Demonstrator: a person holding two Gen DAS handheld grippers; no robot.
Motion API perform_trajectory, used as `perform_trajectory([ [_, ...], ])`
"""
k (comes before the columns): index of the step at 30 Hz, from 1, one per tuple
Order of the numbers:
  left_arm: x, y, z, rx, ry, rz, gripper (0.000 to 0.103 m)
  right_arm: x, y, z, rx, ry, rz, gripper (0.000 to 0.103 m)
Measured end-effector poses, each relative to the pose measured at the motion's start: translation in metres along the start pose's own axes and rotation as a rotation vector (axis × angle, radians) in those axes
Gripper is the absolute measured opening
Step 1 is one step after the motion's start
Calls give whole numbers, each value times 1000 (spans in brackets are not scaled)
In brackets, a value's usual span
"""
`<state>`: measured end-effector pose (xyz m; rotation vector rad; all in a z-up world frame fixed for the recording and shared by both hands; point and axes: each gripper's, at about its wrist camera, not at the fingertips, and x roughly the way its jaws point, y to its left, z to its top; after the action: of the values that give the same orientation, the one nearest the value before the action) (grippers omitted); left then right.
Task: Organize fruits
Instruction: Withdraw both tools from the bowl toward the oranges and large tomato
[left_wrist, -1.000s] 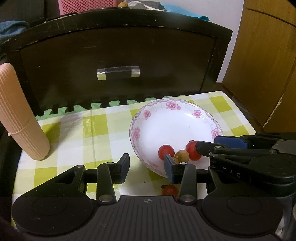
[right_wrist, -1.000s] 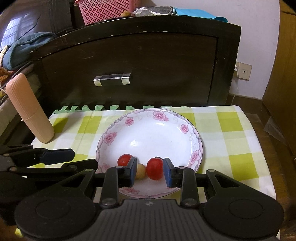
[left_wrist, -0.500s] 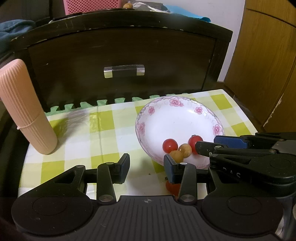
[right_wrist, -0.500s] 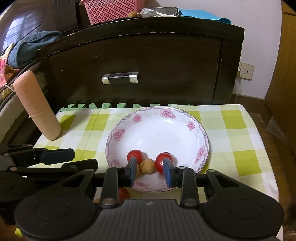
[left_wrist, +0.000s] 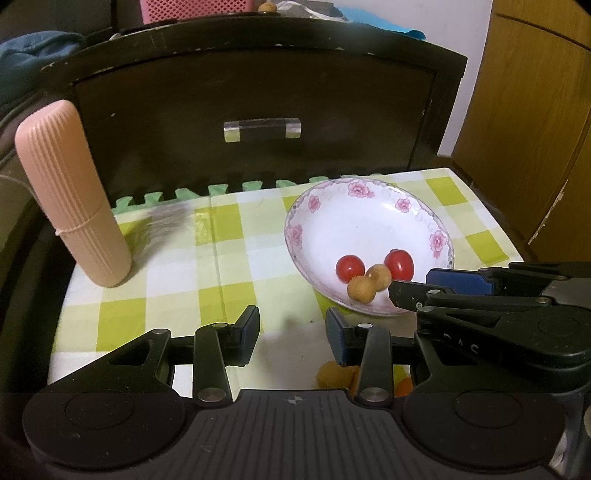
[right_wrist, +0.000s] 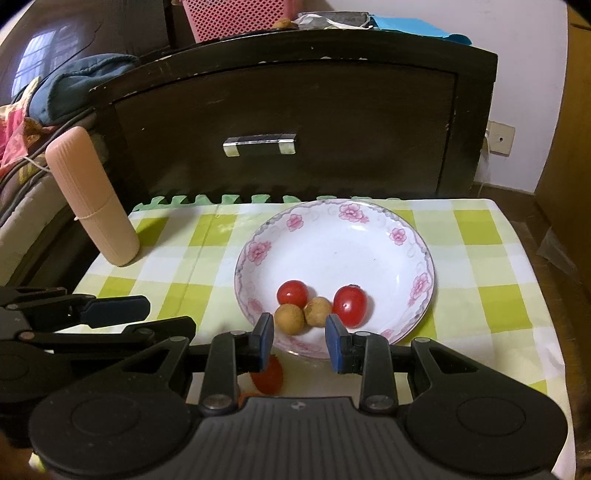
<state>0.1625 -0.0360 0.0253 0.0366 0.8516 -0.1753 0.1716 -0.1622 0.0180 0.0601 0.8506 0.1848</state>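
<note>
A white plate with pink flowers (right_wrist: 332, 243) (left_wrist: 362, 225) sits on the checked cloth. In it lie two red cherry tomatoes (right_wrist: 292, 292) (right_wrist: 350, 301) and two brown longans (right_wrist: 290, 319) (right_wrist: 317, 311), bunched at its near side. My right gripper (right_wrist: 299, 328) is open and holds nothing, its tips just short of the plate's near rim. My left gripper (left_wrist: 291, 325) is open over bare cloth, left of the plate. Another red tomato (right_wrist: 269, 376) lies on the cloth under the right gripper's left finger. A brownish fruit (left_wrist: 334, 374) lies partly hidden under the left gripper's right finger.
A pink ribbed cylinder (left_wrist: 70, 192) leans at the table's left edge. A dark wooden cabinet with a metal handle (left_wrist: 262, 129) stands right behind the table, a pink basket (right_wrist: 236, 18) on top. The table's edges drop off left and right.
Both grippers have drawn back from the plate toward the near edge. The tomato that sat between the right fingers now lies in the plate ahead of them.
</note>
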Motion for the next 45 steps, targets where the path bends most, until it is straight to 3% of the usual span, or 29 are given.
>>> perform_trajectory([
  [34, -43, 34, -65, -34, 108, 51, 43, -17, 63, -48, -87, 107, 110, 30],
  [41, -38, 34, -71, -13, 122, 57, 51, -14, 61, -57, -94, 136, 117, 30],
  [45, -35, 33, -71, 1, 113, 60, 62, -13, 55, -57, -81, 142, 121, 31],
])
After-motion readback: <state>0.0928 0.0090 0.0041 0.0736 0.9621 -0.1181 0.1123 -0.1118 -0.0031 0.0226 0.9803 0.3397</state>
